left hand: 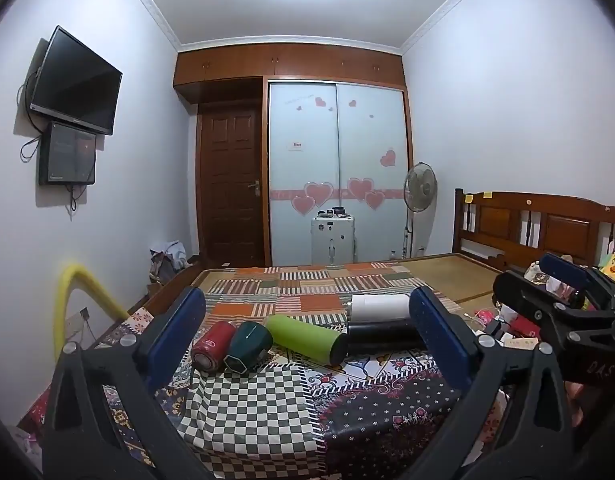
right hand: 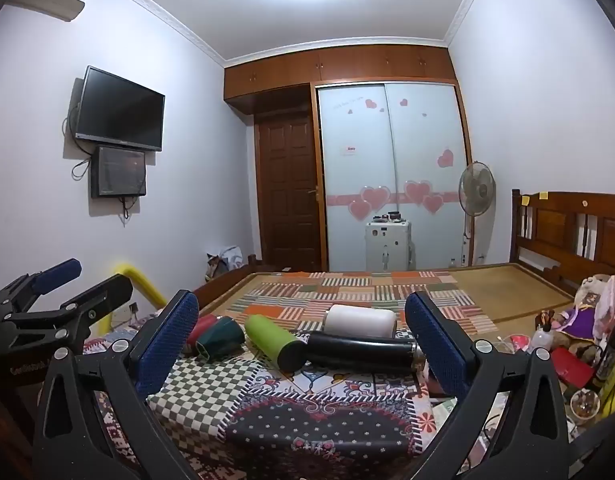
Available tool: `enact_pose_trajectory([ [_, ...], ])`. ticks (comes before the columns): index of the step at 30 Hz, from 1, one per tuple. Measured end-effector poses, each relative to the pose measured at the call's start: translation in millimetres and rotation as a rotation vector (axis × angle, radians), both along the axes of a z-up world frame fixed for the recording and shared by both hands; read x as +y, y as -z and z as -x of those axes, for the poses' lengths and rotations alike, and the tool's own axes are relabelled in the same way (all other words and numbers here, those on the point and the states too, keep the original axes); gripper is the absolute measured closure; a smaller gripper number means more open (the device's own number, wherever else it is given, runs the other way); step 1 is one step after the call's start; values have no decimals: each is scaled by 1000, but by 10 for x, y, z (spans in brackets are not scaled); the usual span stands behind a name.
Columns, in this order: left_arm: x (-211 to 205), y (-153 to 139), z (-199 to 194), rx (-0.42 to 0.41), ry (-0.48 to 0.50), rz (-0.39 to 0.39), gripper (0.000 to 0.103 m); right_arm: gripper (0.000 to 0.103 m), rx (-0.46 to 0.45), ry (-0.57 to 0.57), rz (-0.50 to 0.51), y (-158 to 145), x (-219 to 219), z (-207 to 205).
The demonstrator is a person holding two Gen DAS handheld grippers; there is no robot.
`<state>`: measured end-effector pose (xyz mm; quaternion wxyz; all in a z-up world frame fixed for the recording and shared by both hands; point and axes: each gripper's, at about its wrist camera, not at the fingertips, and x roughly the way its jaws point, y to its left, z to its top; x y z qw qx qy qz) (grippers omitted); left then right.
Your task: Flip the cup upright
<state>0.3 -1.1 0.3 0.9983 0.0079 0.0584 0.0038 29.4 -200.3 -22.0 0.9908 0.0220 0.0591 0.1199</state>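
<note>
Left gripper (left hand: 307, 332): fingers spread wide, holding nothing.
Right gripper (right hand: 301, 332): fingers released, empty.
Cups: red cup (left hand: 212, 346), dark green cup (left hand: 247, 346), lime cup (left hand: 307, 338), black cup (left hand: 381, 336), white cup (left hand: 379, 307) all lie on their sides on the bed (left hand: 247, 408), at 12 o'clock beyond the fingers.
Risk: crowded, touching cups probably roll if one is nudged; the soft quilt may topple a cup once stood up.
</note>
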Motion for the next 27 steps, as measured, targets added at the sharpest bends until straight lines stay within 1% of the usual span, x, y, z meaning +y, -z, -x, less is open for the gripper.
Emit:
enact_pose_trajectory([
  [4, 8, -10, -8, -2, -6, 11, 0, 0, -1, 0, 2, -1, 2, 8],
  [8, 15, -29, 53, -12, -3, 5, 0, 0, 1, 3, 3, -3, 4, 4],
  [11, -3, 11, 77, -22, 1, 1, 0, 0, 0, 3, 1, -19, -17, -8],
  [19, -26, 58, 85, -29, 0, -6, 0, 0, -5, 3, 3, -41, 26, 43],
  [27, -7, 41, 93, -34, -3, -4, 0, 0, -10, 0, 5, -36, 53, 27],
])
